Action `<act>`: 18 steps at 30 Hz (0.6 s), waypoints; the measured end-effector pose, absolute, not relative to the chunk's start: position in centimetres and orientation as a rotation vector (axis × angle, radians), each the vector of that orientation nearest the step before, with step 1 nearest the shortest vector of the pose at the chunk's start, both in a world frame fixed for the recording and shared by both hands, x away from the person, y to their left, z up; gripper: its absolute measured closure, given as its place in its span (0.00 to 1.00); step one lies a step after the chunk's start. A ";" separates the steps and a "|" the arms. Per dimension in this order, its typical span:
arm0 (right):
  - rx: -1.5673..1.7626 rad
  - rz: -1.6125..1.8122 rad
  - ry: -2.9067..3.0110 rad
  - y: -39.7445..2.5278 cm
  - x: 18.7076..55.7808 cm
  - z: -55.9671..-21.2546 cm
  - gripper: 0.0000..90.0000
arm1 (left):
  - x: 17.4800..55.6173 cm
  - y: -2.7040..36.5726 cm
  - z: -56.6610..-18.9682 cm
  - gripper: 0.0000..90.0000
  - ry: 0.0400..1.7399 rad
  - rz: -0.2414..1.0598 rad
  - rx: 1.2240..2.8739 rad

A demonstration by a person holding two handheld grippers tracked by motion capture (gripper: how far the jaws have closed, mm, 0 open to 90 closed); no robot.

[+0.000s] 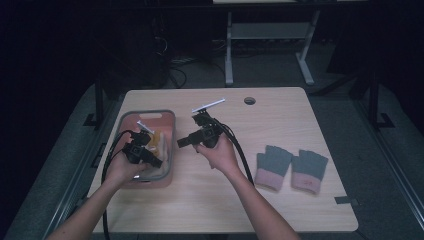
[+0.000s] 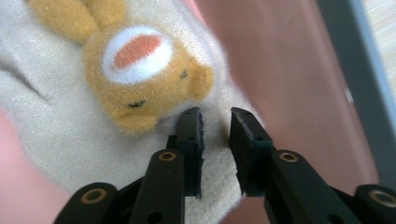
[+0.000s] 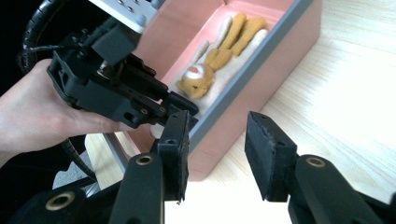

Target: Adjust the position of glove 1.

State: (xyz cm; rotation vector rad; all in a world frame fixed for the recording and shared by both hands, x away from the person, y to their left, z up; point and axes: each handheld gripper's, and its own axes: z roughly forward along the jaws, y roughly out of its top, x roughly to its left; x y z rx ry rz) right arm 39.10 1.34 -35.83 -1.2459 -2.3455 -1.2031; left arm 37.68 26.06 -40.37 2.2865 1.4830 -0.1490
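Jaws of the left gripper (image 2: 215,122) stood slightly parted over a cream glove (image 2: 51,126) bearing a plush bear (image 2: 140,74), which lay inside the pink bin (image 1: 170,150) at the worktop's left edge. The right gripper (image 3: 217,154) hovered open beside the bin's outer wall. Closing on loose fabric alone risked a thin pinch that could slip, or snag the glove on the bin's grey rim.
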 end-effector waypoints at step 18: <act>-1.331 -1.203 -2.343 -2.7 38.7 -35.8 0.61 | 36.7 25.4 -35.8 0.73 1.356 -0.056 2.192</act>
